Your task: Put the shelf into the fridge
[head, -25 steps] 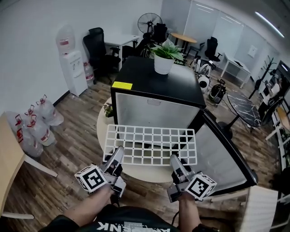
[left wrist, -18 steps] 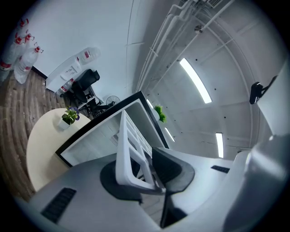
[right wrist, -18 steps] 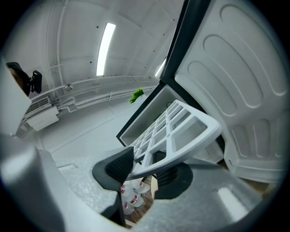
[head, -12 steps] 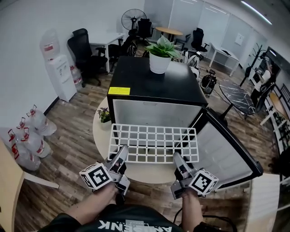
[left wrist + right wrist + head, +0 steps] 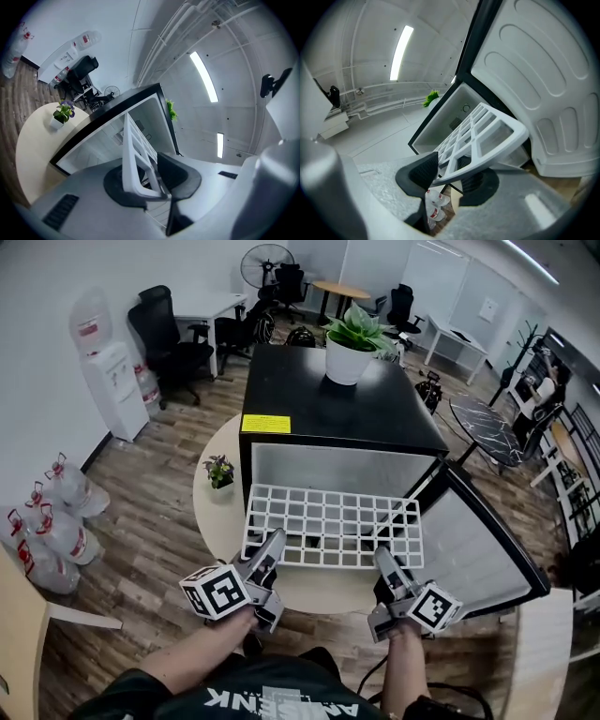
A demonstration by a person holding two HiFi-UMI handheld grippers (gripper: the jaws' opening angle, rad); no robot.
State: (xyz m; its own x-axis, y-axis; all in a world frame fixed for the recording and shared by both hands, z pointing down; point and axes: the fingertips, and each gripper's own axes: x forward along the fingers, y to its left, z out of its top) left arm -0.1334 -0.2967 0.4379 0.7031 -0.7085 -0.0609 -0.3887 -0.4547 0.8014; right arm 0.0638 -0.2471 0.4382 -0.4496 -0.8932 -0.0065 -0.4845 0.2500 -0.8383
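Note:
A white grid shelf (image 5: 333, 526) hangs level in front of the open mini fridge (image 5: 342, 407), its far edge at the fridge's mouth. My left gripper (image 5: 273, 552) is shut on the shelf's near left edge, and my right gripper (image 5: 386, 565) is shut on its near right edge. In the left gripper view the shelf (image 5: 136, 154) stands edge-on between the dark pads. In the right gripper view the shelf (image 5: 480, 140) runs between the pads toward the white fridge cavity (image 5: 459, 112). The fridge door (image 5: 473, 540) stands swung out to the right.
The fridge sits on a round beige table (image 5: 211, 512) with a small potted flower (image 5: 220, 471) at its left. A large potted plant (image 5: 352, 341) stands on the fridge top. Water bottles (image 5: 42, 526), a water dispenser (image 5: 108, 381) and office chairs (image 5: 169, 334) lie to the left.
The view has shifted, so the fridge and shelf sit further right and lower in the picture. Both grippers keep their hold and the shelf's far edge has come closer to the fridge opening.

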